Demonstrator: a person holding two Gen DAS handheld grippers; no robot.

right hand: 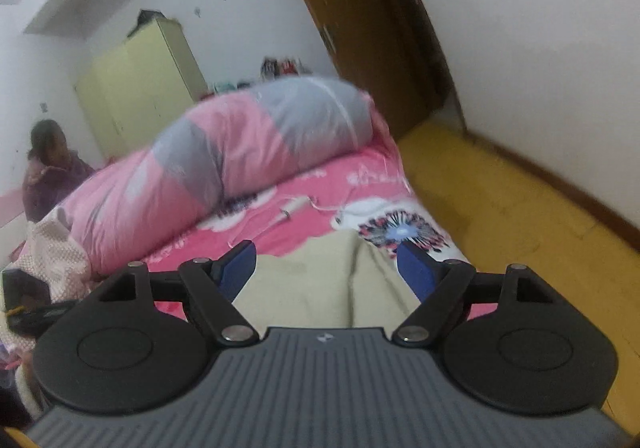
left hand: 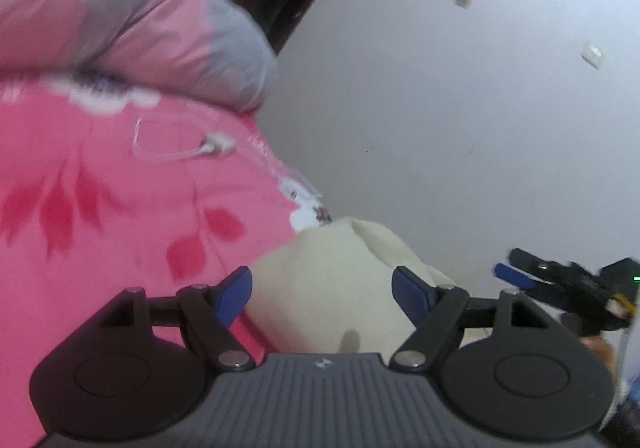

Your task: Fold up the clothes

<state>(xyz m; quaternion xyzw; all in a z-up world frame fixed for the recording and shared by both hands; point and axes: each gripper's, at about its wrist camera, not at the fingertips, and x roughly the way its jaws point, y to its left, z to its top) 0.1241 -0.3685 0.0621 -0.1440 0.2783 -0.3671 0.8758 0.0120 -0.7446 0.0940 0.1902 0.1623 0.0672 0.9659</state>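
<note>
Cream garment [right hand: 320, 280] lies straight ahead of both open, empty grippers, left gripper [left hand: 322, 294] and right gripper [right hand: 326, 266] (neither clearly nearer), on the bed [right hand: 320, 184].

A garment [right hand: 320, 280] lies on the bed [right hand: 320, 216] at its near end, by the edge that meets the floor [right hand: 500, 208] on the right. Behind the garment a cable [right hand: 296, 206] rests on the sheet. Farther back a rolled quilt [right hand: 240, 152] lies across the bed. A wardrobe [right hand: 140, 84] stands behind the quilt at the left, a door [right hand: 372, 40] at the right. A person [right hand: 48, 164] sits at the far left beside the bed.
</note>
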